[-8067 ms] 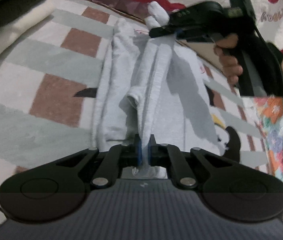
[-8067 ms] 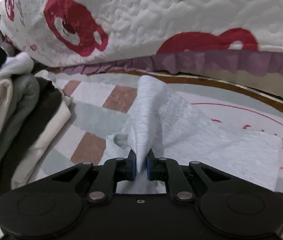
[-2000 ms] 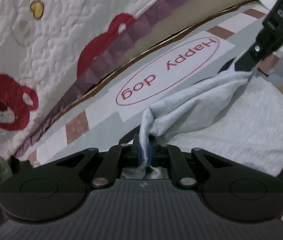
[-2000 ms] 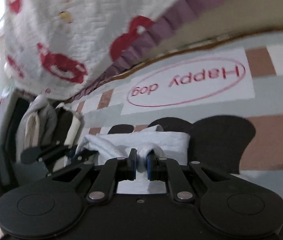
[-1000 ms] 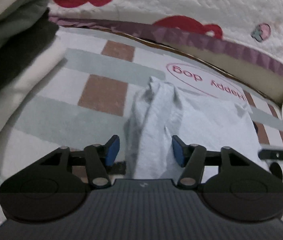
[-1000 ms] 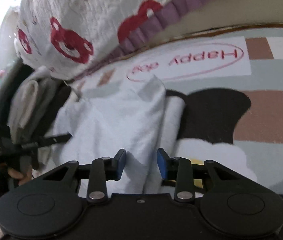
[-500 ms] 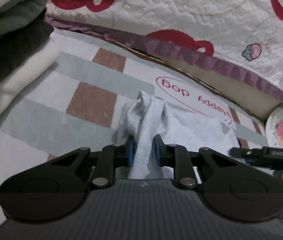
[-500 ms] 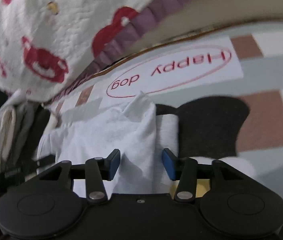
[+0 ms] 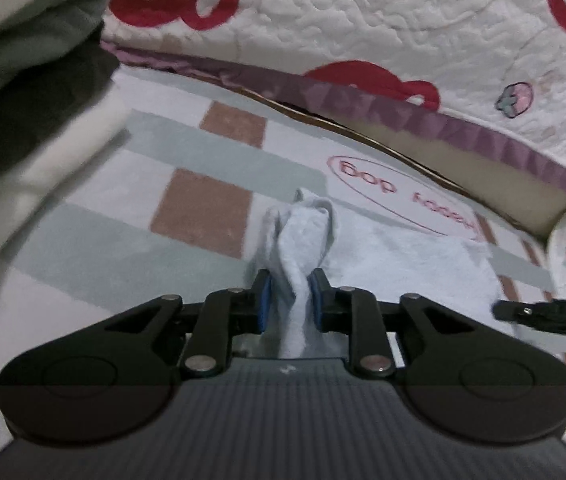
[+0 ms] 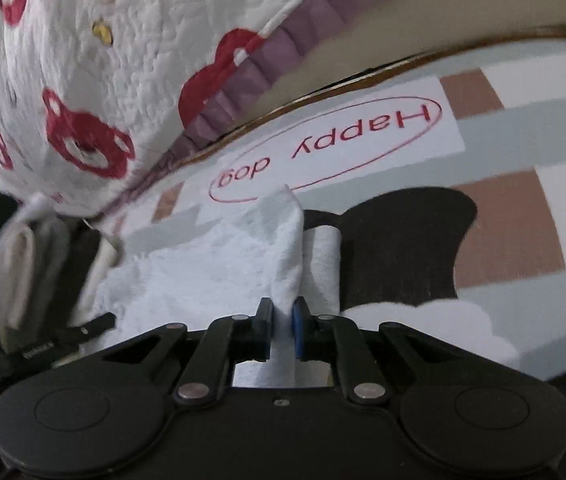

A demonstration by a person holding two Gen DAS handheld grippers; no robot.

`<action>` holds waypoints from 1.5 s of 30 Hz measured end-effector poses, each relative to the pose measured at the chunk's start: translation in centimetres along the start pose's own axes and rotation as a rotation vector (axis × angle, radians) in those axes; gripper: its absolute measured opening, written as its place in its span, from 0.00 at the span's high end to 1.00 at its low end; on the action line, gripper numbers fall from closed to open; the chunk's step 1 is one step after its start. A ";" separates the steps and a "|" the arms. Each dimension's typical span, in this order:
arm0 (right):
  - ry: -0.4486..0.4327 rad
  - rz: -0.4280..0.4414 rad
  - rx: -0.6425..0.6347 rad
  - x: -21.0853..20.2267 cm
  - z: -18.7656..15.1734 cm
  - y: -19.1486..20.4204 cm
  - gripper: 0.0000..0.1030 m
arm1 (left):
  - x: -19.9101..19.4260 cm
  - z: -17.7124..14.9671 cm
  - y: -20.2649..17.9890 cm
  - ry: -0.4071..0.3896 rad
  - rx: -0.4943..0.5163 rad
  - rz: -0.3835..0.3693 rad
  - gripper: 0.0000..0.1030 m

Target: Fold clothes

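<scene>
I have the pale grey garment on the patterned mat, my left gripper apparently pinching a bunched edge, jaws just reopened slightly; my right gripper has just clamped another edge. Next: lift both together and fold over.

You're working on the rug, w/ the garment lying on it just in front of the "Happy dog" print. Behind the print, the quilt is hanging down along the rug's far edge. The clothes stack is sitting at the rug's left end, left of the garment. Your left gripper is sitting at the garment's left edge, w/ a raised fold between its jaws; your right gripper is sitting at the right edge, likewise w/ a fold between its jaws. Each gripper is lying across the garment from the other.
</scene>
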State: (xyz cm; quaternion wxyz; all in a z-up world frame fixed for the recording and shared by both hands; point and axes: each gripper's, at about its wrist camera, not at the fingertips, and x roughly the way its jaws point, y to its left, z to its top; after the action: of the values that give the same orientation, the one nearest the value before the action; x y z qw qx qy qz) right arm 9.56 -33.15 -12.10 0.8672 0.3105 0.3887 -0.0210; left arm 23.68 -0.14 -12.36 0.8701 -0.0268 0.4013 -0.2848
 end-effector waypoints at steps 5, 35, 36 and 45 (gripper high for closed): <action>0.007 -0.138 -0.014 0.1 -1.0 1.6 0.90 | -0.6 0.0 -2.2 -0.066 0.185 0.160 0.81; -0.022 -0.210 -0.342 6.4 3.9 3.4 0.42 | 5.9 5.7 -0.5 0.114 0.181 0.135 0.94; -0.027 -0.206 -0.322 6.2 3.8 2.8 0.42 | 5.6 5.9 0.4 0.128 0.136 0.153 0.94; -0.180 -0.171 -0.351 0.6 1.3 4.5 0.43 | -5.6 0.2 3.1 0.018 -0.188 -0.201 0.53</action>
State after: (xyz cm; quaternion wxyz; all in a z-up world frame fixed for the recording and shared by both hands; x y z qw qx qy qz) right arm 12.06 -30.15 -9.53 0.9342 0.1175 0.3324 -0.0543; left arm 22.41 5.30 -9.19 0.8273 -0.1457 0.4291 -0.3321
